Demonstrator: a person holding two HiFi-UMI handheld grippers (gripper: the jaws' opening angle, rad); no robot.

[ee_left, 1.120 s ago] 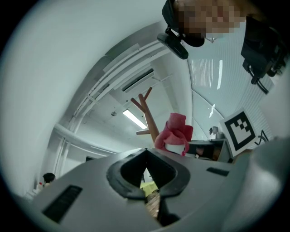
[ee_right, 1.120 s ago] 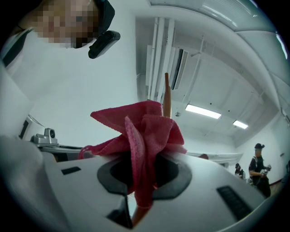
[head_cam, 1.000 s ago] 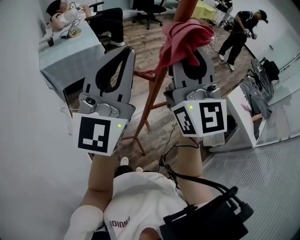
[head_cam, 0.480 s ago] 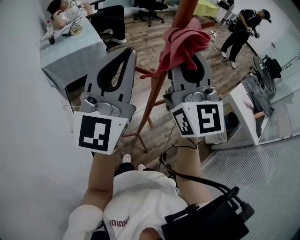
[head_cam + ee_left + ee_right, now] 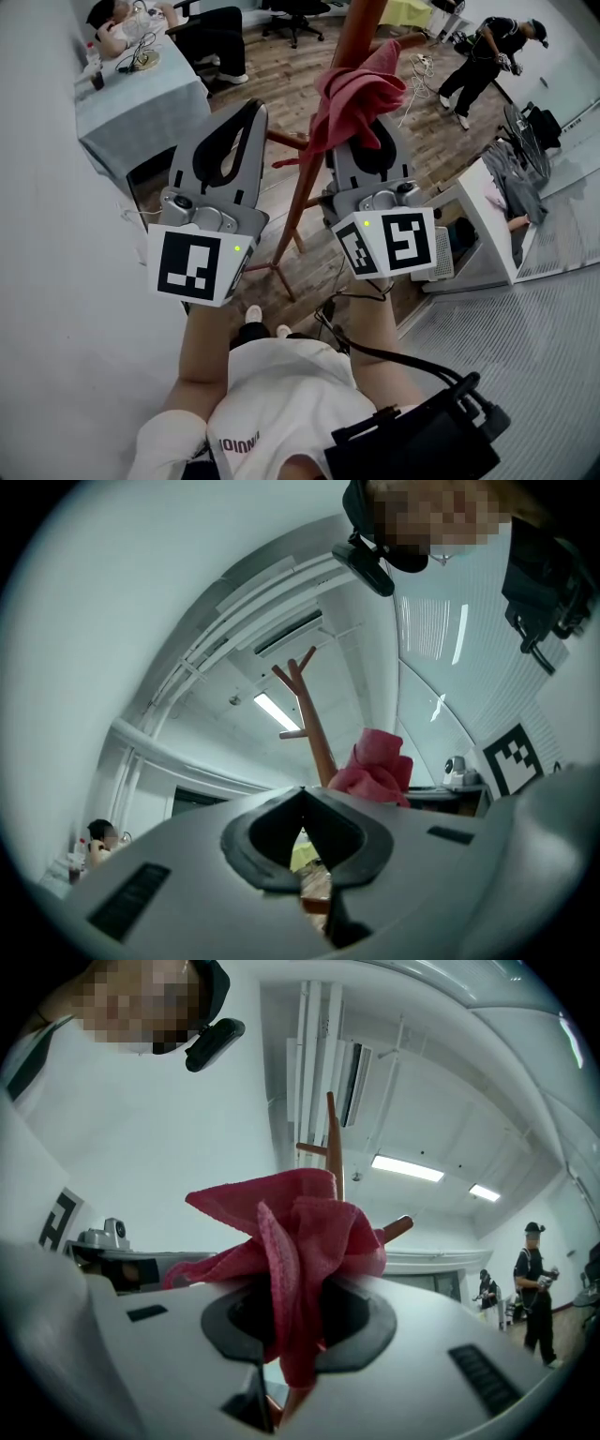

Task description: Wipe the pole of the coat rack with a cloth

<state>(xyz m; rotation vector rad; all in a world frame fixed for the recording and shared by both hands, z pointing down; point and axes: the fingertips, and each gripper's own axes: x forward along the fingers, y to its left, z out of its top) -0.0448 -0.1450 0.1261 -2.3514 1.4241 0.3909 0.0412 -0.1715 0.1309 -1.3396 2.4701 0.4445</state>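
Observation:
The coat rack's reddish-brown wooden pole (image 5: 310,176) rises between my two grippers, with pegs near its top (image 5: 302,679). A crumpled pink-red cloth (image 5: 352,97) is pressed against the pole's right side, and my right gripper (image 5: 364,120) is shut on it. In the right gripper view the cloth (image 5: 300,1232) bulges out of the right gripper (image 5: 294,1286) and hides the lower pole (image 5: 334,1138). My left gripper (image 5: 247,109) stands just left of the pole, shut, holding nothing. From the left gripper (image 5: 302,790) the cloth (image 5: 379,767) shows beside the pole (image 5: 315,731).
The rack's splayed legs (image 5: 283,277) stand on the wood floor near my feet. A table with a pale cover (image 5: 141,98) and a seated person are at the upper left. A person (image 5: 486,52) stands at the upper right. A white cabinet (image 5: 487,220) is on the right.
My right gripper and the cloth have shifted a little left and down along the pole. The left gripper has stayed nearly still.

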